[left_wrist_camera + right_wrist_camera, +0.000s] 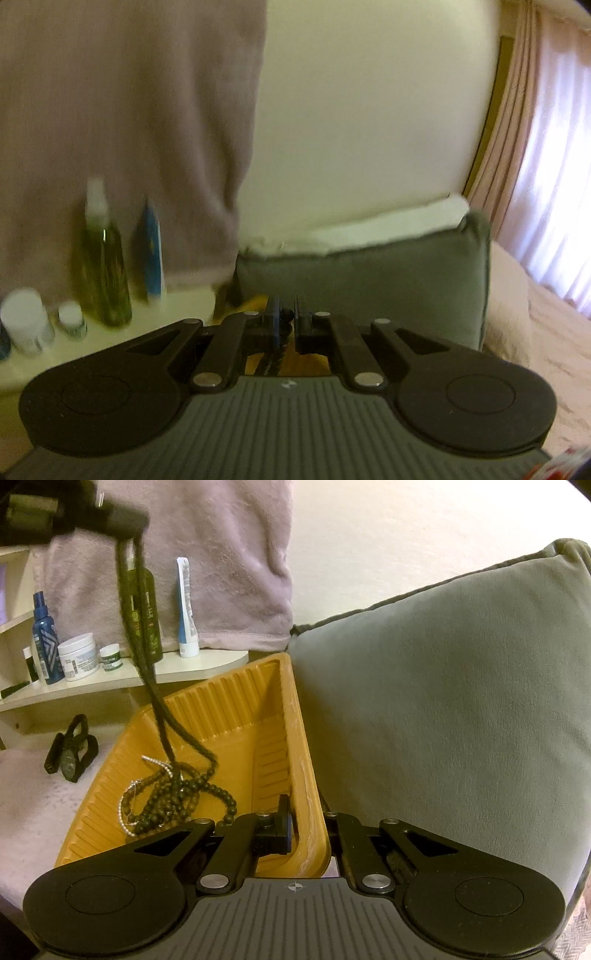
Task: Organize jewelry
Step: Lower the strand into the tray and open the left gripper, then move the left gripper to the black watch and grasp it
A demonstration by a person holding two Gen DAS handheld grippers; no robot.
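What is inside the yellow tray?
The yellow tray holds a dark bead necklace tangled with a silver chain. Anything beneath the pile is hidden.

Right tongs clamped on yellow tray rim, beaded necklace inside.

Left gripper blurred, necklace top hidden in jaws

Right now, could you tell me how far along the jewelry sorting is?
Partly done. A pile of dark beads and a silver chain already lies in the orange tray. In hand: the left claw is shut on a dark bead necklace, whose lower end reaches into the tray, while the right claw clamps the tray's rim. Left: black straps lie outside the tray, possibly next.
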